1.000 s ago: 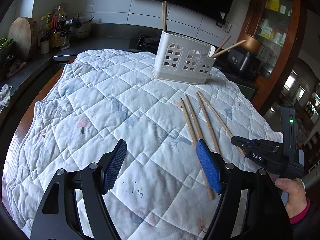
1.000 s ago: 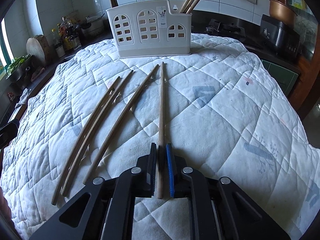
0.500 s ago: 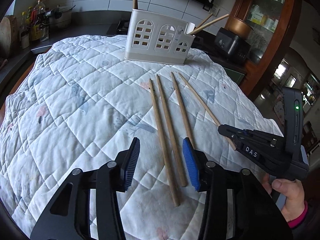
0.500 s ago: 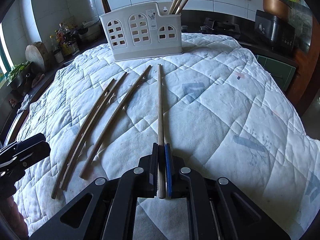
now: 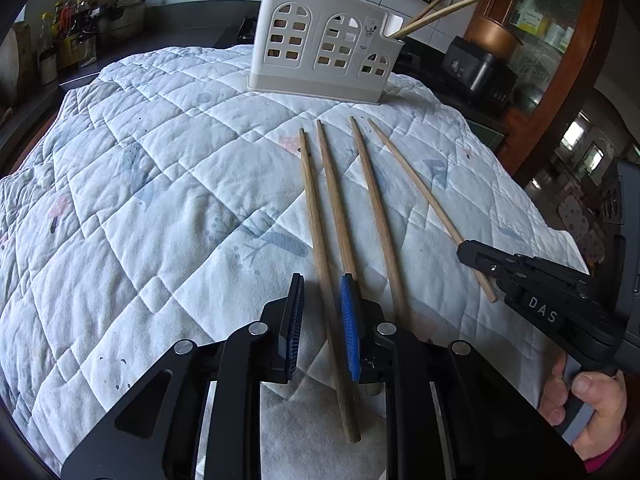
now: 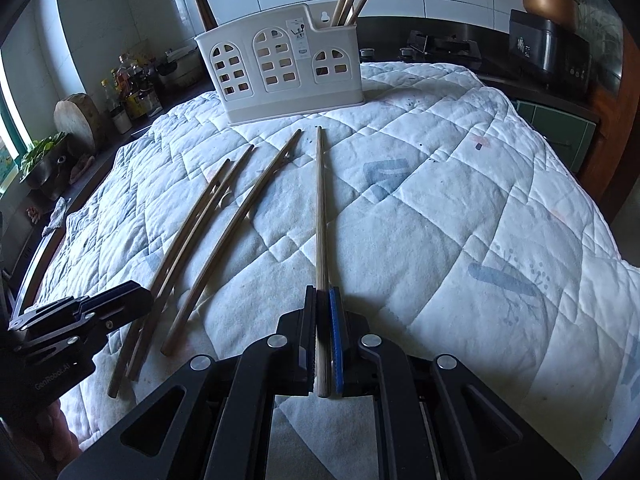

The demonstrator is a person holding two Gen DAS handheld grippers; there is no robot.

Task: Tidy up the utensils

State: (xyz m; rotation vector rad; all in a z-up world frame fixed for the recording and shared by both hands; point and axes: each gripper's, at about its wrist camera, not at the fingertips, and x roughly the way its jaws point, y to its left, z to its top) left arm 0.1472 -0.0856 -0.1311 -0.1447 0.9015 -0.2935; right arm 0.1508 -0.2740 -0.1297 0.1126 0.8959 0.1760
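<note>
Four chopsticks on quilt [image 5: 160, 184] | my left tool [image 5: 322, 328] just narrowing around leftmost chopstick [image 5: 320, 248], pads not touching | right tool [image 6: 323, 340] clamps rightmost chopstick [image 6: 320, 216]

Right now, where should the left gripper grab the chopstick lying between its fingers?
Probably near the thick near end of the leftmost chopstick, coming down from above with a finger each side. It lies flat on the quilt, lengthwise between the left gripper, whose jaws have just been closing.
</note>
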